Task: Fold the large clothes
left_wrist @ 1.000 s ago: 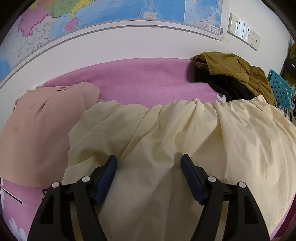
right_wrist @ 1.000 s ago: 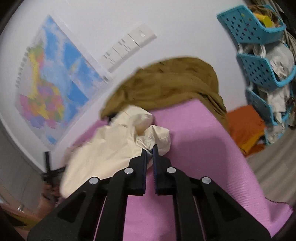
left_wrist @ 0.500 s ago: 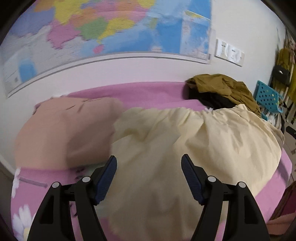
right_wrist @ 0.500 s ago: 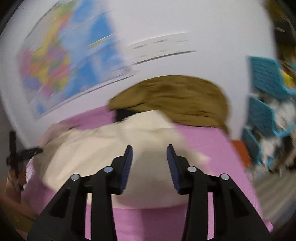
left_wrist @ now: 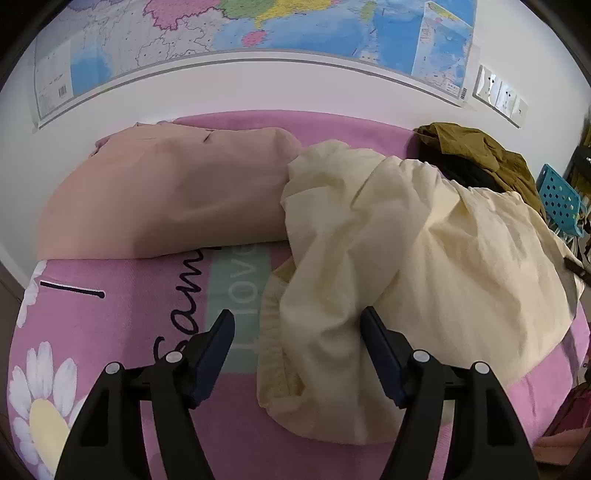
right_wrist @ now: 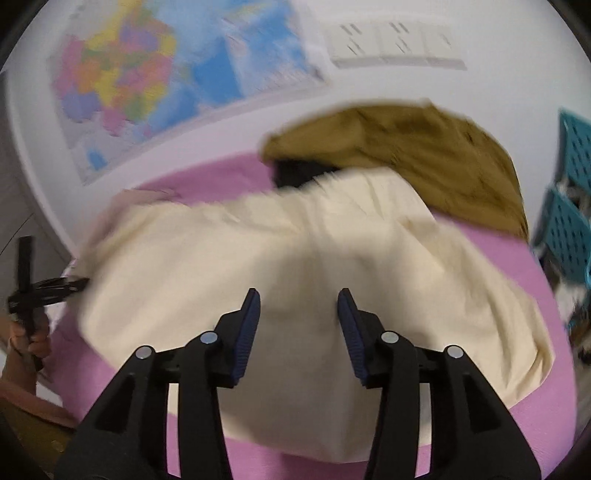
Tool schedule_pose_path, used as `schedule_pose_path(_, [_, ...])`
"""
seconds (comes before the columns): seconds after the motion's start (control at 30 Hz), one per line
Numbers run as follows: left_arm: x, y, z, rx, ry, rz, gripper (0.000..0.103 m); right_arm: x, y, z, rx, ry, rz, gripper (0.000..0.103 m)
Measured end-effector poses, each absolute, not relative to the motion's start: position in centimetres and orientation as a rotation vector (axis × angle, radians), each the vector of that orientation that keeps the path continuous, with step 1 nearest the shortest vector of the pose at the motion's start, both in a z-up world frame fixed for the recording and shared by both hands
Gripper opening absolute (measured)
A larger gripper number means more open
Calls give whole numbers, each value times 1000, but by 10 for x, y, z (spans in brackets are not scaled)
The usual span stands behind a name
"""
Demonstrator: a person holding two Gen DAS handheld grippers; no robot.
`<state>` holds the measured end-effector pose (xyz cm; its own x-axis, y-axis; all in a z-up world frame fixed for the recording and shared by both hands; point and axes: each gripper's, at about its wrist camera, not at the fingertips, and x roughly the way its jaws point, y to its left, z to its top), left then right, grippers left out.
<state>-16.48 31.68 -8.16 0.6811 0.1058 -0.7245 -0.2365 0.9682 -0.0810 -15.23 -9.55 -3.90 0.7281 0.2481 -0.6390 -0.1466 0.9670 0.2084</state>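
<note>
Pink bedding under a wall map carries the cream garment rumpled beside a folded peach one, while the left gripper hovers wide apart and empty and the right gripper is opening, gripping nothing.

White wall, large colourful map, row of switches, teal perforated baskets, possibly shelving.
</note>
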Motion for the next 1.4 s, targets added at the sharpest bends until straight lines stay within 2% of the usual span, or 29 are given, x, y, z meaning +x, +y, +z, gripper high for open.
schedule_pose_path(0.17, [-173,311,-84,-177,805,188,74,-152,-33,-23,44,677,444,51])
schedule_pose_path(0.37, [-179,311,-89,-211,812,176,76,-122,9,-73,-71,834,468,49])
schedule_pose_path(0.47, [-183,312,-90,-226,812,171,77,-116,6,-75,-29,853,466,50])
schedule_pose_path(0.7, [-193,308,-87,-217,803,169,77,-143,42,-36,-153,717,582,68])
schedule_pose_path(1.0, [-208,297,-84,-191,790,175,81,-167,119,-59,-446,701,710,73])
schedule_pose_path(1.27, [-224,292,-87,-255,789,94,82,-164,141,-98,-682,659,611,69])
schedule_pose_path(1.37, [-228,288,-92,-306,793,22,82,-159,141,-99,-681,649,602,58])
schedule_pose_path(1.4, [-229,286,-94,-326,797,-7,82,-158,139,-97,-663,637,618,51])
